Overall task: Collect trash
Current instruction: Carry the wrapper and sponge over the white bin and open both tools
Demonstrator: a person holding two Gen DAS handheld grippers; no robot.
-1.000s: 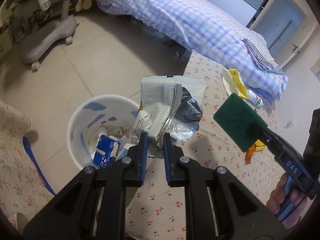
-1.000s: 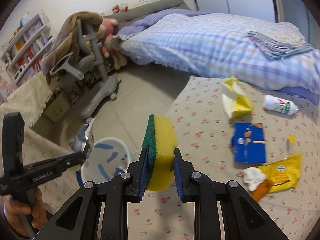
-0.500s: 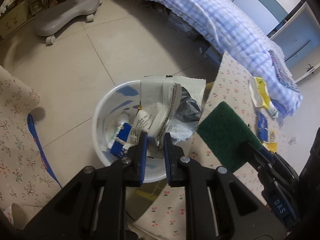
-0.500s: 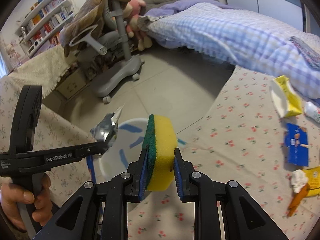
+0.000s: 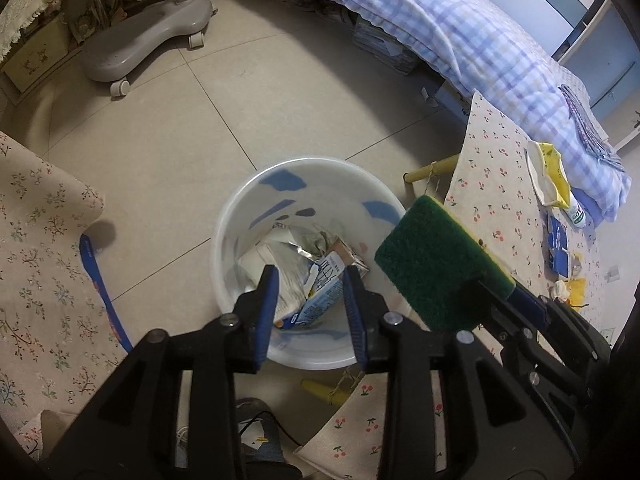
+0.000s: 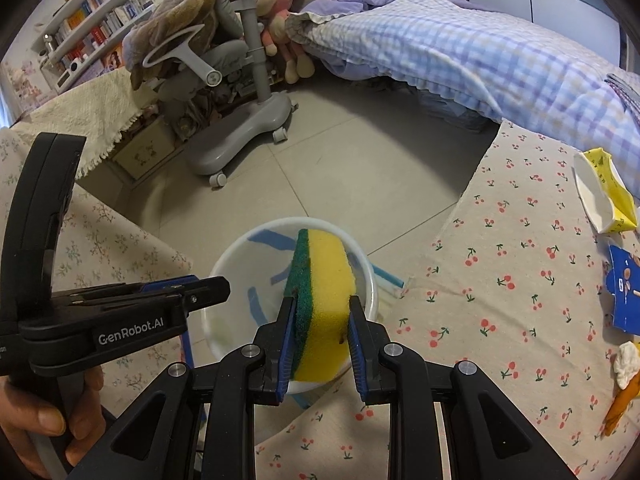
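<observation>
A white bin [image 5: 240, 216] with blue marks stands on the floor beside the cherry-print table. My left gripper [image 5: 310, 280] hangs right over it, its jaws opening with nothing between them. The silver snack wrapper [image 5: 280, 264] lies inside the bin among cartons. My right gripper [image 6: 319, 316] is shut on a yellow sponge with a green scouring side [image 6: 324, 276], held above the bin's [image 6: 256, 240] rim. From the left wrist that sponge [image 5: 436, 264] appears at the right of the bin. The left gripper [image 6: 208, 290] reaches in from the left in the right wrist view.
On the cherry-print tablecloth [image 6: 500, 264] lie a yellow and white wrapper [image 6: 604, 196], a blue packet [image 6: 624, 300], a white wad and an orange scrap [image 6: 624, 396]. A small white bottle [image 5: 576, 212] lies further back. A grey chair base [image 5: 148, 40] and a bed [image 5: 460, 28] stand beyond.
My left gripper has opened and the silver wrapper has dropped into the bin. The right gripper has carried the sponge leftward and down, over the bin.
</observation>
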